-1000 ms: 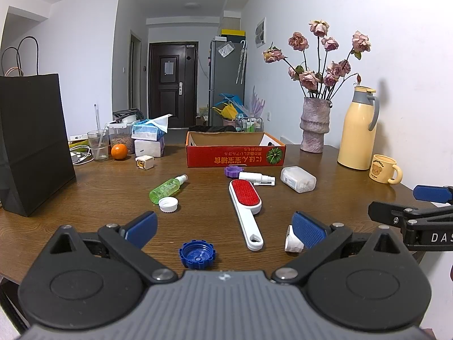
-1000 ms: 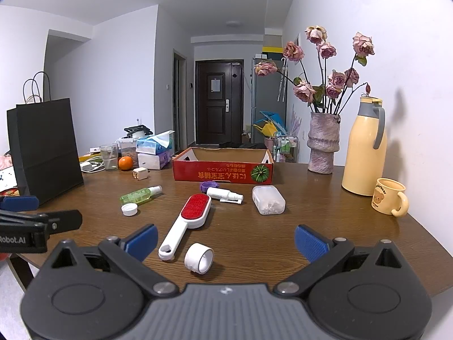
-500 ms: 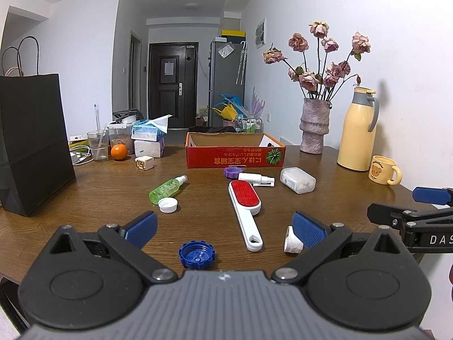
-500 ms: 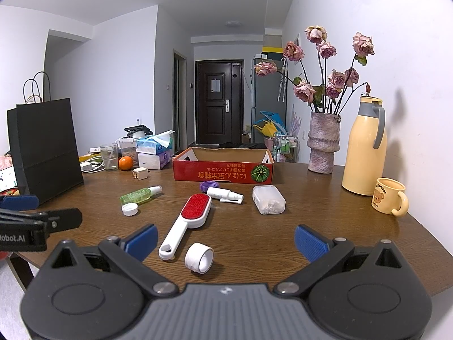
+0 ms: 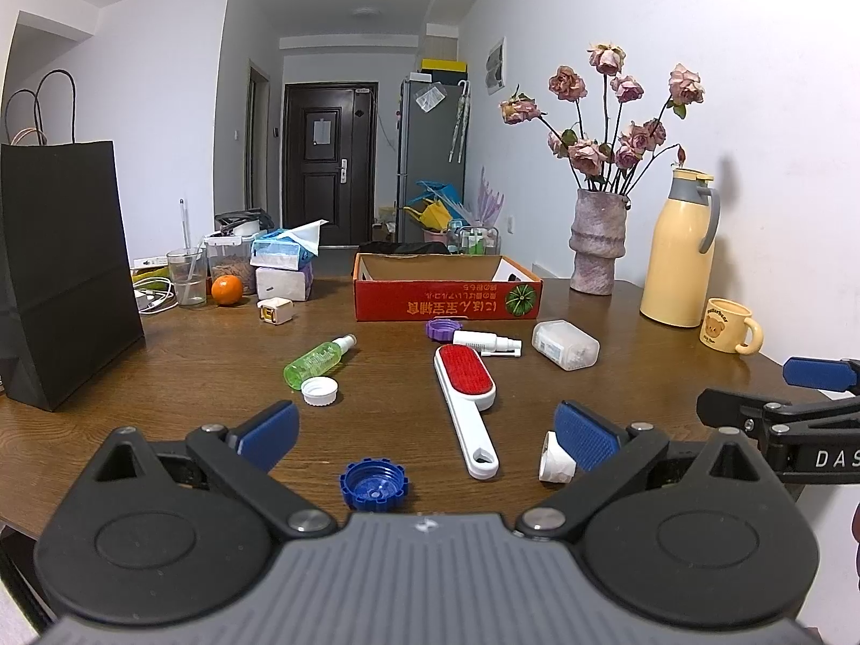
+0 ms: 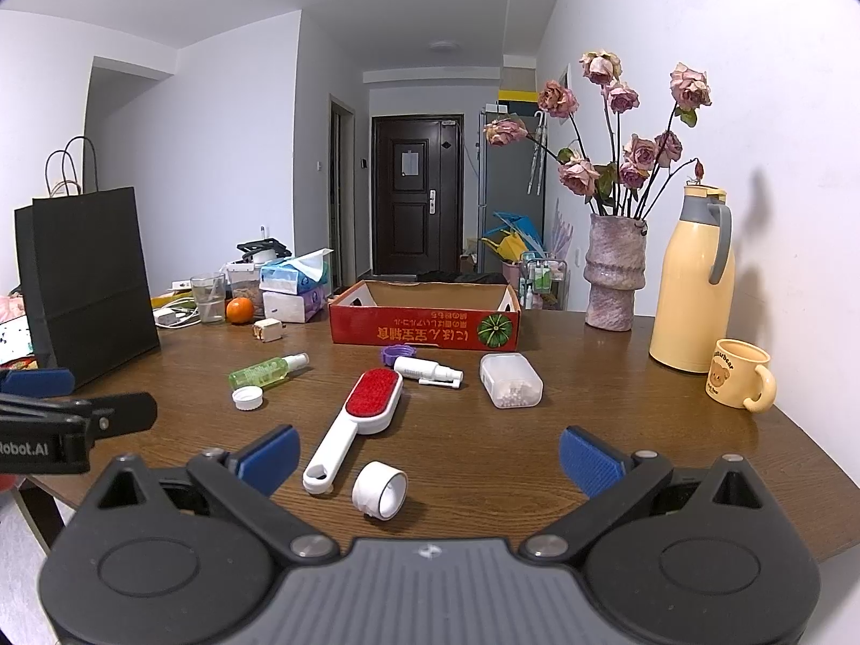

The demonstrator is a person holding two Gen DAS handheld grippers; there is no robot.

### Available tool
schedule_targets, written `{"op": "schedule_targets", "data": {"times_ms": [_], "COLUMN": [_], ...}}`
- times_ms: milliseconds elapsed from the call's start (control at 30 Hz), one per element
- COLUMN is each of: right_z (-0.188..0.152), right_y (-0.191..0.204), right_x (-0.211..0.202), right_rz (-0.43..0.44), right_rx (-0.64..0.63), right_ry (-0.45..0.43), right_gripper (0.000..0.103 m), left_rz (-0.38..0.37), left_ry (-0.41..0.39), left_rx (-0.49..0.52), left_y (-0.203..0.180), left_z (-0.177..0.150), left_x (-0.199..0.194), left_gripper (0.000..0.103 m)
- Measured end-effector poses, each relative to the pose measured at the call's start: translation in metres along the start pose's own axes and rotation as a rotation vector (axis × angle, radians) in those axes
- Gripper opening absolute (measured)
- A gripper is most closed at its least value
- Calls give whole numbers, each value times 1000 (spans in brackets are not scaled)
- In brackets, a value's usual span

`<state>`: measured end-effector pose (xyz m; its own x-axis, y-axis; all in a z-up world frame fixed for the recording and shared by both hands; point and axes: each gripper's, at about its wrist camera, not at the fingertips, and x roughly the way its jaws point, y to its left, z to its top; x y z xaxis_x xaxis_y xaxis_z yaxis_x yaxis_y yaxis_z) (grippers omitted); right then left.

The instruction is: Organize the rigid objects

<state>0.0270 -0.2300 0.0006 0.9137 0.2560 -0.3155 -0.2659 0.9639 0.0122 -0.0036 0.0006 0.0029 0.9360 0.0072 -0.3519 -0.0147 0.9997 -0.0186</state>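
Loose items lie on the brown table: a red-and-white lint brush, a blue cap, a white cap, a white ring, a green bottle, a white spray bottle, a purple cap and a clear pill box. An open red cardboard box stands behind them. My left gripper hovers open over the near edge, the blue cap just ahead. My right gripper is open too, above the ring.
A black paper bag stands at the left. A vase of dried roses, a yellow thermos and a yellow mug line the right wall. A glass, an orange and tissue boxes crowd the back left.
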Motion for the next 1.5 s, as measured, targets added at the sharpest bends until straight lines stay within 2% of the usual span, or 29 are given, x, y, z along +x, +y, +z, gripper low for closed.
{"op": "schedule_targets", "data": {"times_ms": [1033,1500], "right_z": [2,-1], "right_y": [4,5], "right_x": [3,30], "right_rz": [6,9], "right_rx": [-5,-8], "right_ry": [11,55], "right_gripper": [103,103], "left_rz": [-3,-6], "left_ry": [6,50], "left_rx": [-9,-41], "left_y": [-2,7], "left_z": [2,-3], "left_x": [-1,34], "left_gripper": [103,103]}}
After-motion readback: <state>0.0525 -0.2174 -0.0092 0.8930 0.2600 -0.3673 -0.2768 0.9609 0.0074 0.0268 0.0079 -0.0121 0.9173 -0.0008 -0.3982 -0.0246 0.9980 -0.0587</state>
